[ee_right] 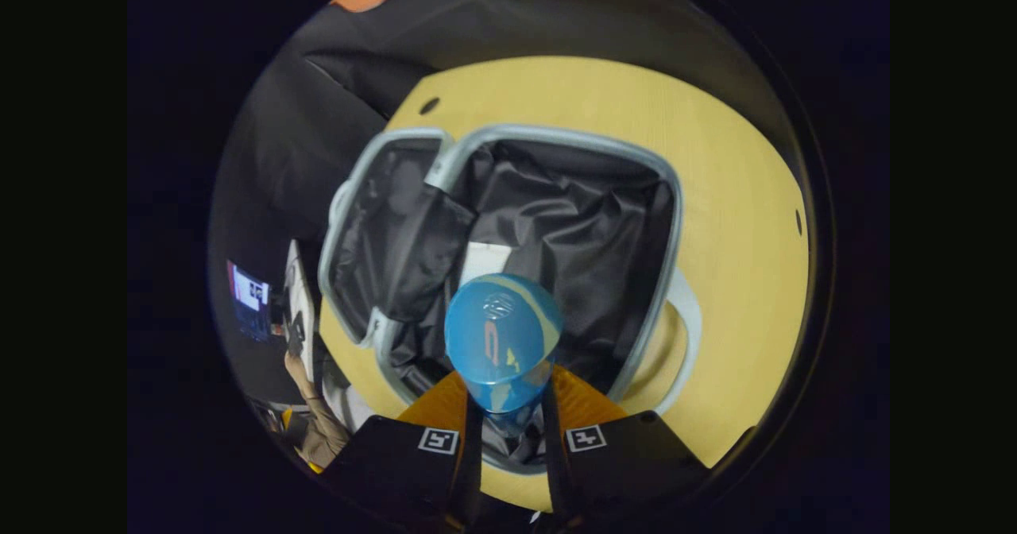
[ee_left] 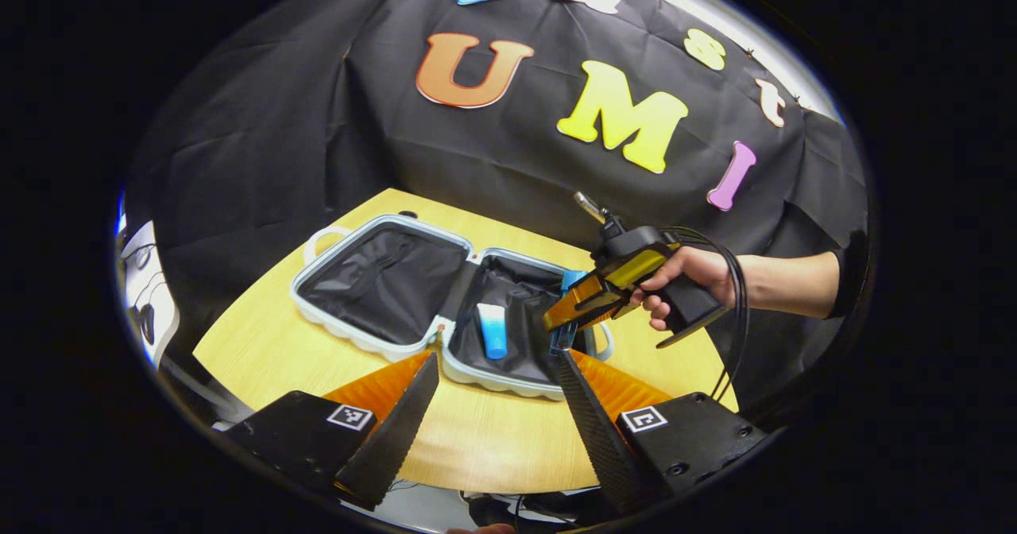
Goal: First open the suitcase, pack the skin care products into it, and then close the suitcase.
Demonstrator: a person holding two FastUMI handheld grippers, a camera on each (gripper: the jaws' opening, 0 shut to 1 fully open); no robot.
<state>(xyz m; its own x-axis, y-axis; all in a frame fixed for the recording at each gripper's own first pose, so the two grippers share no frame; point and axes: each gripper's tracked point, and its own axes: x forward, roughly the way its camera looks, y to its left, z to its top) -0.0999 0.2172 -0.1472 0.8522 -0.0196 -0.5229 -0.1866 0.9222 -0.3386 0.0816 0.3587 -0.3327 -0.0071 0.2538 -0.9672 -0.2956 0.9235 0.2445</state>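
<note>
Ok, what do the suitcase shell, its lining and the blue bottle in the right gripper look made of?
Suitcase shell: looks like hard moulded plastic, pale and smooth, with a scalloped edge. Lining: thin black fabric, likely synthetic, since it creases and has a dull sheen. Blue bottle: probably glossy plastic, with bright reflections on its rounded end, held in the right gripper.

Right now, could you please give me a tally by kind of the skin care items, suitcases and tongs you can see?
Skin care tube lying in the suitcase, blue and white: 1
Blue skin care bottle held in the right tongs: 1
Open suitcase: 1
Tongs, right plus open left tongs: 2
Total: 5
</note>
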